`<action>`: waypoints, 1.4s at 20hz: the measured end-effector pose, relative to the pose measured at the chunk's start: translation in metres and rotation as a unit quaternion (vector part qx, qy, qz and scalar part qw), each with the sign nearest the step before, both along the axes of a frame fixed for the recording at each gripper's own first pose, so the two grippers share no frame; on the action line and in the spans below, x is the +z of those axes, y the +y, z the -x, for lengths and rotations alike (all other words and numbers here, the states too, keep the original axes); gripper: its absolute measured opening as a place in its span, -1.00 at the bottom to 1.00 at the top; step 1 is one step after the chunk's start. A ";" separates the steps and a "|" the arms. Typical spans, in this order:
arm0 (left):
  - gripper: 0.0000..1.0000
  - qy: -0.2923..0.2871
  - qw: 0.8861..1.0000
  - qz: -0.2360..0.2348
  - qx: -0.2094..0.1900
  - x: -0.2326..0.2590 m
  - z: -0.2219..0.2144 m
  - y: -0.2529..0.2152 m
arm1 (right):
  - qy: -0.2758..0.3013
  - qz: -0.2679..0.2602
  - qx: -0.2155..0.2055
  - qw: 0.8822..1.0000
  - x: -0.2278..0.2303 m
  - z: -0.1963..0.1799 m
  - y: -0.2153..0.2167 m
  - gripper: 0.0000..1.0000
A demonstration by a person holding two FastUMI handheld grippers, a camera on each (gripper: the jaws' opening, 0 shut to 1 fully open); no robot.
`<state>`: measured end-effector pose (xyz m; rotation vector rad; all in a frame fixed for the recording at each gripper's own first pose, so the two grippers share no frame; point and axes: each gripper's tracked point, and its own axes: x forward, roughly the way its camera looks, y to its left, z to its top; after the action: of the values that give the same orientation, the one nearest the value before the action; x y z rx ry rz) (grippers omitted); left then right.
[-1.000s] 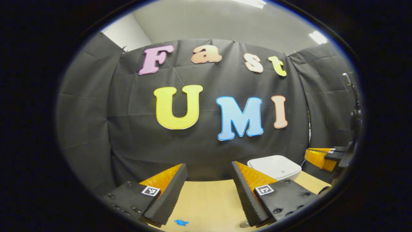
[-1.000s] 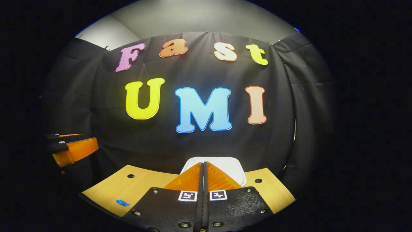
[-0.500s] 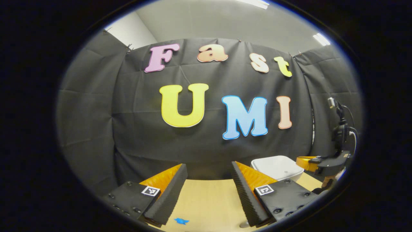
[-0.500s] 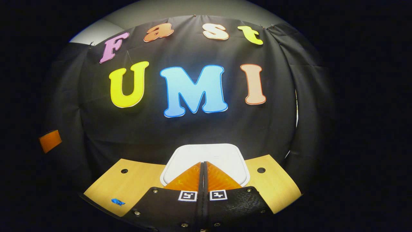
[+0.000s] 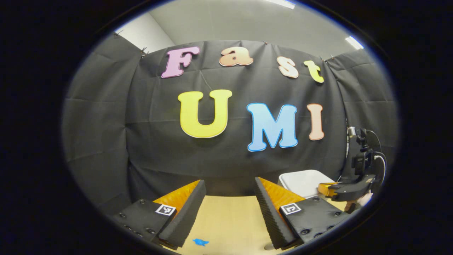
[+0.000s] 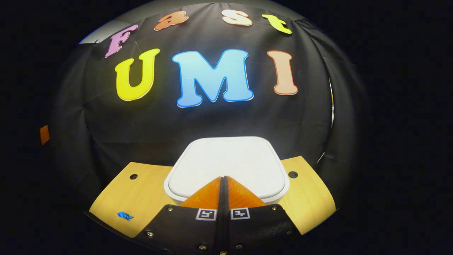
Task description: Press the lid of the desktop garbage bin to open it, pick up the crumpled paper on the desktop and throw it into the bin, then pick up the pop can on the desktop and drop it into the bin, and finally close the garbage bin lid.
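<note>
Two right gripper point(image 6: 223, 180) fingers pressed together over the smooth rounded-square lid point(image 6: 226, 164); left gripper point(image 5: 228, 198) fingers apart.

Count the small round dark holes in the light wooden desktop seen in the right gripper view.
2. One hole lies left of the white plastic bin lid, one right of it. The closed right gripper may hide others.

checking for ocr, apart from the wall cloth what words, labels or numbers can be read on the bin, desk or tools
None readable.
left tool: square black-and-white markers, patterns, not text.
right tool: the same kind of markers.
bin lid: blank.
desk: no writing.
</note>
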<state>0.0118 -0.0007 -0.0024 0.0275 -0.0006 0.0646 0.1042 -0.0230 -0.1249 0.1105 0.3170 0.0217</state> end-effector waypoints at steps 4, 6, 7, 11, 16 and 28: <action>0.90 0.006 1.000 0.012 -0.003 -0.006 -0.001 0.000 | -0.015 0.019 0.012 1.000 -0.005 -0.001 0.001 -0.99; 0.84 0.009 1.000 0.016 -0.007 -0.009 -0.001 -0.004 | -0.012 0.025 0.017 0.999 -0.007 -0.002 0.001 -0.99; 0.90 0.010 1.000 0.017 -0.009 -0.009 -0.001 -0.005 | -0.007 0.021 0.016 1.000 -0.007 -0.002 0.000 -0.99; 0.90 0.006 1.000 0.022 -0.015 -0.006 -0.001 -0.007 | -0.003 0.005 0.019 1.000 -0.003 -0.002 0.000 -0.99; 0.84 0.009 1.000 0.027 -0.008 -0.013 0.002 -0.002 | -0.011 -0.023 0.007 1.000 0.017 0.008 -0.004 -1.00; 0.90 0.007 1.000 0.019 -0.024 -0.018 0.017 -0.010 | -0.035 -0.023 0.024 0.999 0.042 0.038 0.000 -1.00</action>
<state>-0.0055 -0.0108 -0.0207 -0.0093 0.0137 0.0174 0.0657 -0.0229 -0.0830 0.1474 0.2488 0.0800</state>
